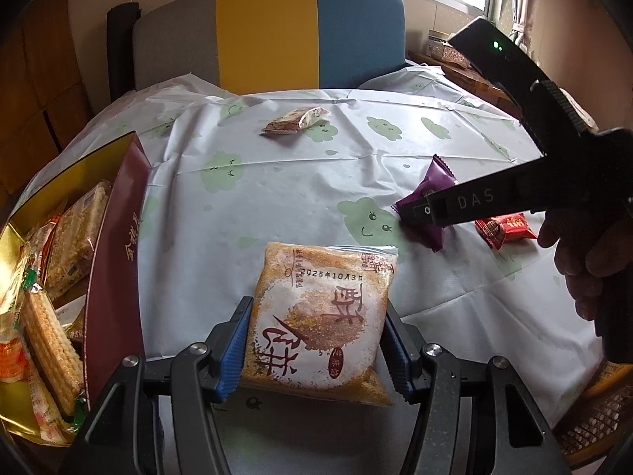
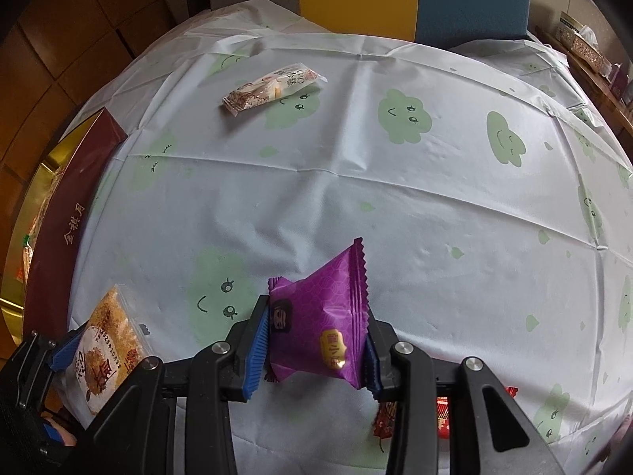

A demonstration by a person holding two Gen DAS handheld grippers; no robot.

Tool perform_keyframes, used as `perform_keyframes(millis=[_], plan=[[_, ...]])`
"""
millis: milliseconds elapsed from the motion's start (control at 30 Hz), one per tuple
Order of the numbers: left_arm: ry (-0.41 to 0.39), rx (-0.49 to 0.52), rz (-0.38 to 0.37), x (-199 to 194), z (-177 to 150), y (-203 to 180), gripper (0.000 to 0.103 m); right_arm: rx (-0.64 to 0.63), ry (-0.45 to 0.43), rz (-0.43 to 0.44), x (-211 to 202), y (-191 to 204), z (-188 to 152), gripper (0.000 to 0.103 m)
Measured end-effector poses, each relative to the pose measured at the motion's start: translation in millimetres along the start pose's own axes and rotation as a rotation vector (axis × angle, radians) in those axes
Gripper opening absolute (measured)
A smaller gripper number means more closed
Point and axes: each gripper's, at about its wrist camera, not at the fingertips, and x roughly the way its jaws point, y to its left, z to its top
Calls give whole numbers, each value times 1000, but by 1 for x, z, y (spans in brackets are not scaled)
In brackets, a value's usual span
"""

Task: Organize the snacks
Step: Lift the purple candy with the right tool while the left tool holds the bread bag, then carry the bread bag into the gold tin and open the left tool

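My left tongs are clamped on the square sesame-cake packet, blue pads pressed on its two side edges, its print running lengthwise away from me. My right tongs are clamped on the purple packet, which stands tilted, its crimped end pointing up and away.

The gift box is my landmark: it sits just left of the sesame-cake packet, open, with snacks already inside. I judge the left tongs far the nearer, a short swing sideways over its maroon wall; the purple packet lies well to the box's right. A red packet rests beyond it, and farthest from the box, across the desk, lies a pale bar packet, long axis slanting.
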Motion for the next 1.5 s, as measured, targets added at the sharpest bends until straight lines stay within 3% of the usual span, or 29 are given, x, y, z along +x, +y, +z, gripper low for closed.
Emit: perform_keyframes(millis=[533, 767, 1000, 1100, 1333, 1500], plan=[[-69, -76, -35, -52, 17, 17, 60, -46, -14, -23, 1, 6, 0, 42], [-93, -148, -29, -75, 18, 44, 60, -62, -26, -44, 1, 10, -1, 43], [-118, -281, 86, -98, 13, 110, 60, -76, -32, -58, 0, 11, -1, 43], [-123, -368, 169, -108, 5, 150, 60, -83, -35, -65, 0, 12, -2, 43], [-66, -571, 345, -110, -35, 236, 60, -105, -37, -80, -2, 15, -2, 42], [-37, -652, 413, -110, -58, 272, 60, -110, -37, -80, -2, 15, -3, 42]])
